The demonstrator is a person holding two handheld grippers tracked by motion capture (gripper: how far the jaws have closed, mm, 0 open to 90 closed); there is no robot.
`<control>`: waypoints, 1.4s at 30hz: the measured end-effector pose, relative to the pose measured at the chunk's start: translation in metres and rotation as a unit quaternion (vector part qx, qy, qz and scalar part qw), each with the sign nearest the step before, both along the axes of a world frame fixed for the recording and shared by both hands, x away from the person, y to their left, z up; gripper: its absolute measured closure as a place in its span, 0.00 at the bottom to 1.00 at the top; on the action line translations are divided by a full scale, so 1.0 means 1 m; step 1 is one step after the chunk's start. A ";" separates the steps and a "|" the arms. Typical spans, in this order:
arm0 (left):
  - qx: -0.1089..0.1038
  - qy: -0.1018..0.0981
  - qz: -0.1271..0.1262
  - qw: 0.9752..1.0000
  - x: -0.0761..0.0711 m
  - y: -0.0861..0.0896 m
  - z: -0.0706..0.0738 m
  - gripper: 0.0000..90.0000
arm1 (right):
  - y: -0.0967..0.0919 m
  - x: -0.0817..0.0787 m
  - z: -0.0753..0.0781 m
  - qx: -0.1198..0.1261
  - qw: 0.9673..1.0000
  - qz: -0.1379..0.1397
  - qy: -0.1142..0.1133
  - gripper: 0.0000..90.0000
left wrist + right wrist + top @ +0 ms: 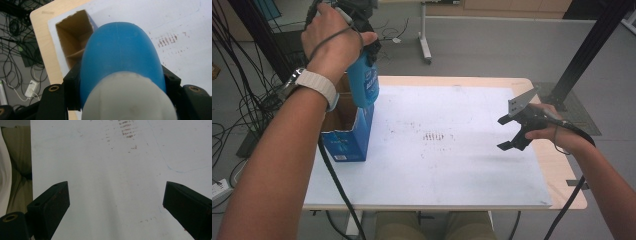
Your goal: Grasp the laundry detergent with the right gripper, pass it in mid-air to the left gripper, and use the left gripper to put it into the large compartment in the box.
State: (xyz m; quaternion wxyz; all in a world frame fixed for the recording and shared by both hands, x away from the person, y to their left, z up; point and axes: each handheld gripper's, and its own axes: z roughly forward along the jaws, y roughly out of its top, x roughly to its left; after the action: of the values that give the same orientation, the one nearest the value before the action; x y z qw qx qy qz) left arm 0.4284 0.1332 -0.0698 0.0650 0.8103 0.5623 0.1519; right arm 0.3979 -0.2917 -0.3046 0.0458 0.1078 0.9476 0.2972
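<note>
- left gripper (362,47): clamped on blue bottle (364,85), upper left of frame, above open blue box (347,142).
- right gripper (512,132): jaws wide, nothing between them, right of frame over white table sheet (452,165).

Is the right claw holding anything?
No, the right claw has its jaws spread wide over the white table top with nothing between them.

lab or test room: grey floor (492,45), loose cable tangles (247,107) along the left, black frame post (584,55) at the right, wheeled stand leg (426,47) behind, white-covered wooden surface (557,170) with scuff marks.
</note>
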 end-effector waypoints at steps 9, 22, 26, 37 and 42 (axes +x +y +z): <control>-0.002 -0.001 0.040 0.999 0.002 0.023 0.007 0.42 | 0.002 0.003 -0.001 0.000 1.000 0.000 0.000 0.08; -0.007 -0.005 0.078 0.997 0.005 0.046 0.005 0.42 | 0.004 0.006 -0.004 -0.001 1.000 -0.002 0.005 0.08; -0.007 -0.004 0.085 0.996 0.006 0.052 0.002 0.42 | 0.003 0.007 -0.005 0.001 1.000 -0.002 0.007 0.08; -0.012 0.002 0.100 0.995 0.011 0.064 -0.014 0.42 | 0.003 0.007 -0.007 -0.002 1.000 -0.004 0.010 0.08; -0.010 0.003 0.104 0.995 0.012 0.068 -0.021 0.42 | 0.002 0.007 -0.008 -0.003 1.000 -0.006 0.010 0.08</control>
State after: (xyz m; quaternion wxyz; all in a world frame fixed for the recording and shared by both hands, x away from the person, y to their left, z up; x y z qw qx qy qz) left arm 0.4404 0.2017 -0.0910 0.0550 0.7474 0.6450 0.1497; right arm 0.4050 -0.2895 -0.3121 0.0384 0.1164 0.9481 0.2934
